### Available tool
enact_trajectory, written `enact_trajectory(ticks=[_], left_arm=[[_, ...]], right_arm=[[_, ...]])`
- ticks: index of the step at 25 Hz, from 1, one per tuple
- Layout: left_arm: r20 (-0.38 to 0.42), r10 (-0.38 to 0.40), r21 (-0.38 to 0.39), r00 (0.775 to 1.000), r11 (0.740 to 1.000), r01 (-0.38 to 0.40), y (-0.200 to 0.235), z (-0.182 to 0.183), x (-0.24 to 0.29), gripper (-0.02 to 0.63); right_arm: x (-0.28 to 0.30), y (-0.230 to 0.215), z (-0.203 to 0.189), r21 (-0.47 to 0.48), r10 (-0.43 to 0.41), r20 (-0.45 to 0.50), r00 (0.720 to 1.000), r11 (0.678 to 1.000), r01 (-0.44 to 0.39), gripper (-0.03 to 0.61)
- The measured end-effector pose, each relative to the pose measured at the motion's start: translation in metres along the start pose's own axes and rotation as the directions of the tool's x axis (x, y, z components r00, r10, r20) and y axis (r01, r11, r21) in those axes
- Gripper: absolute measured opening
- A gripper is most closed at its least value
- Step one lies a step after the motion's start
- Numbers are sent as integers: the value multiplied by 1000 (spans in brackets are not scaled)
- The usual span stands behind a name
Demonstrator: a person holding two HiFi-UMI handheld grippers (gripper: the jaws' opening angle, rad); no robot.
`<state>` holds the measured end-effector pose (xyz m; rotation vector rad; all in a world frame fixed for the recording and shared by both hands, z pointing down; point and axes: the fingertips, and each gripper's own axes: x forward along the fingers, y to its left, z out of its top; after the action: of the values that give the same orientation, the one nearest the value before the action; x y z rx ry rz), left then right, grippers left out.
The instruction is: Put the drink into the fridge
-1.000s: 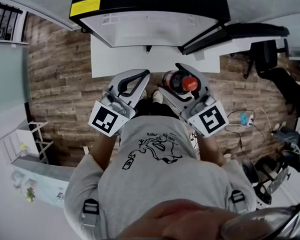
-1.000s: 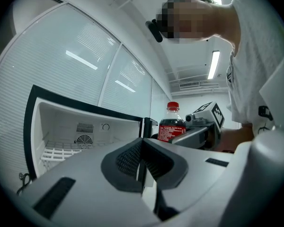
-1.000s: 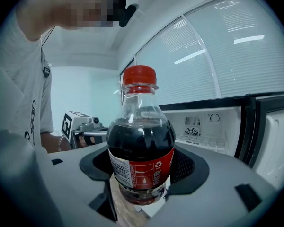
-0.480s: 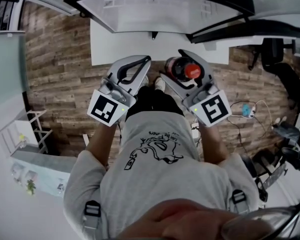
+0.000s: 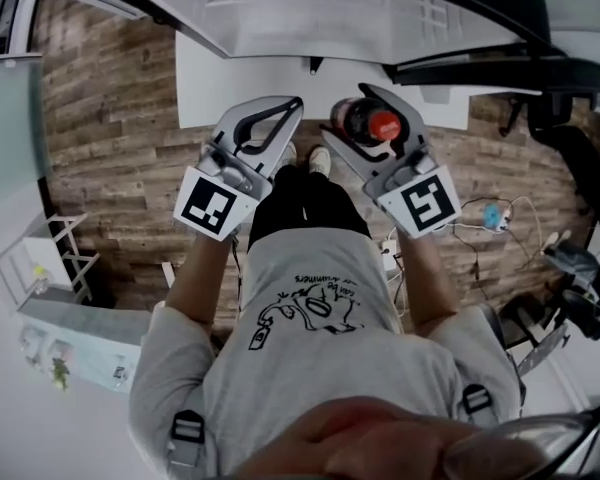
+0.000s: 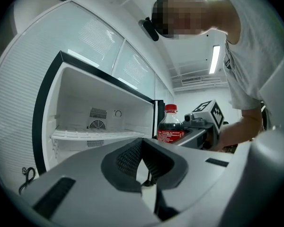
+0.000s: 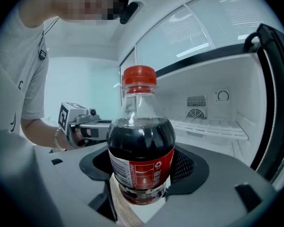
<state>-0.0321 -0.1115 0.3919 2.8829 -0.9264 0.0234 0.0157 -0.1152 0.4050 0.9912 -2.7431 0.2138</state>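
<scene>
Bottle in the right gripper, facing the open fridge.

The bottle [image 7: 141,145], dark drink under a red cap and red label, stands upright in the right gripper [image 7: 143,176], whose jaws pinch its lower body from both sides. In the head view it sits at about 1 o'clock from the person's chest, above the wood floor [image 5: 110,148]. At the bottle's 9 o'clock, just beside it, the left gripper [image 6: 143,148] has its fingertips pressed together with nothing between them. At 12 o'clock, ahead of both grippers, the fridge [image 6: 75,103] stands open, showing white inner walls, a wire shelf [image 6: 94,135] and a round vent [image 6: 97,125] on the back wall.
</scene>
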Motion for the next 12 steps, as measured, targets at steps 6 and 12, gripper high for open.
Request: enact_trajectory(ticks=[6, 12], left_arm=[[2, 3, 4, 1000, 1000, -3, 19, -19, 8, 3], [2, 11, -10, 1000, 1000, -11, 37, -44, 19, 2]], right_arm=[[25, -16, -19, -24, -4, -8, 1000, 1000, 4, 322], [51, -31, -38, -57, -11, -24, 1000, 998, 9, 322]])
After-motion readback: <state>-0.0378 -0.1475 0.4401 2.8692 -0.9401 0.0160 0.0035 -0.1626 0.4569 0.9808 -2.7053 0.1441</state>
